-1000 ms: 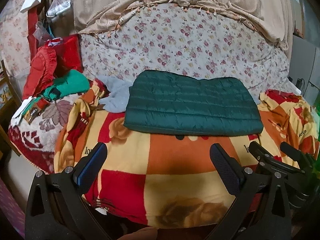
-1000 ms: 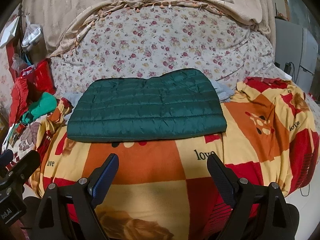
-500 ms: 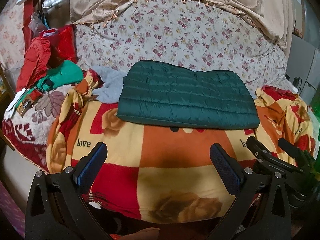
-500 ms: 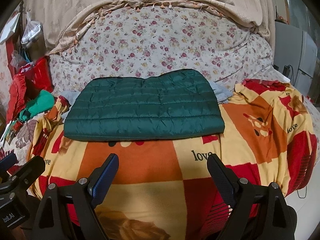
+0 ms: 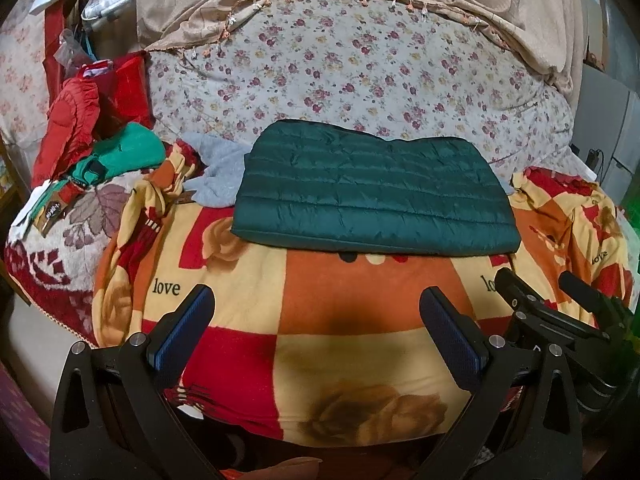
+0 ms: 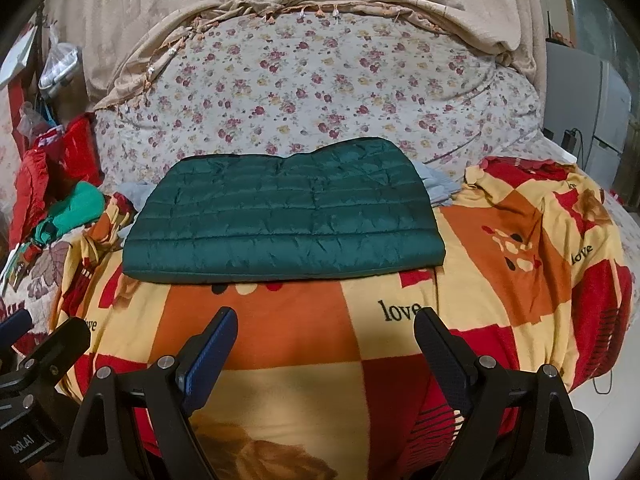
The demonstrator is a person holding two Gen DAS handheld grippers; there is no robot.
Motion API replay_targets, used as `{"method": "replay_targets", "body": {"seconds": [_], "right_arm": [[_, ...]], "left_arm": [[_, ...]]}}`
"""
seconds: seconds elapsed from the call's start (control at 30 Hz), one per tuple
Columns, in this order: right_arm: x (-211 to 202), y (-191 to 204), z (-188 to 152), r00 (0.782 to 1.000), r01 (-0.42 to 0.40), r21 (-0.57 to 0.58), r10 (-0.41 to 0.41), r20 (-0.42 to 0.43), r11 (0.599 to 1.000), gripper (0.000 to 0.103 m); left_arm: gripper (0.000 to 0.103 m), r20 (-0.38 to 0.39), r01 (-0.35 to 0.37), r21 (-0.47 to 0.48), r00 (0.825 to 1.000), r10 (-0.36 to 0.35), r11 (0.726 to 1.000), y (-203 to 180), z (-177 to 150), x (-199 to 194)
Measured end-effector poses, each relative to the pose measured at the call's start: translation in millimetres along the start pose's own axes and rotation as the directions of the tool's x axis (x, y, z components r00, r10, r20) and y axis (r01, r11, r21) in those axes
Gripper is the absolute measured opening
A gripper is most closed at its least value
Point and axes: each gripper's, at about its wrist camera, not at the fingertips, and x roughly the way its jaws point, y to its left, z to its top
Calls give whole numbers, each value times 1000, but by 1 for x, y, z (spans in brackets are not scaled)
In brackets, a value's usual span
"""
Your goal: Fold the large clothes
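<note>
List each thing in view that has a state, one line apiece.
green quilted jacket: folded flat, lying on the blanket
checked blanket: spread over the bed, rumpled at its edges
left gripper: open, holding nothing
right gripper: open, holding nothing
red garment: crumpled, unfolded

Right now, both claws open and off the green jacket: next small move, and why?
Probably ease the right claw forward to the near right corner of the green jacket. It lies folded flat on the blanket, wider than deep, so one more sideways fold looks possible. The left claw is open too, holding nothing.
</note>
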Motion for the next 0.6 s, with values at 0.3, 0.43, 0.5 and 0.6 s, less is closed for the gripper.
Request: {"method": "replay_targets", "body": {"seconds": [0.3,0.43,0.5,0.6], "right_arm": [[1,1,0,1000,0,0,0,-1,1000,88],[1,1,0,1000,-1,-1,1,-1,1000,88],[1,0,0,1000,-1,-1,1,-1,1000,88],[1,0,0,1000,-1,-1,1,-1,1000,88]], "left_arm": [[103,-2,-4,3,1000,4,1000,-2,0,1],[103,-11,1,7,1000,-1,1000,-1,-2,5],[103,-13,4,10,1000,-4,1000,0,-2,7],[103,-13,6,12,1000,-6,1000,0,-3,7]]}}
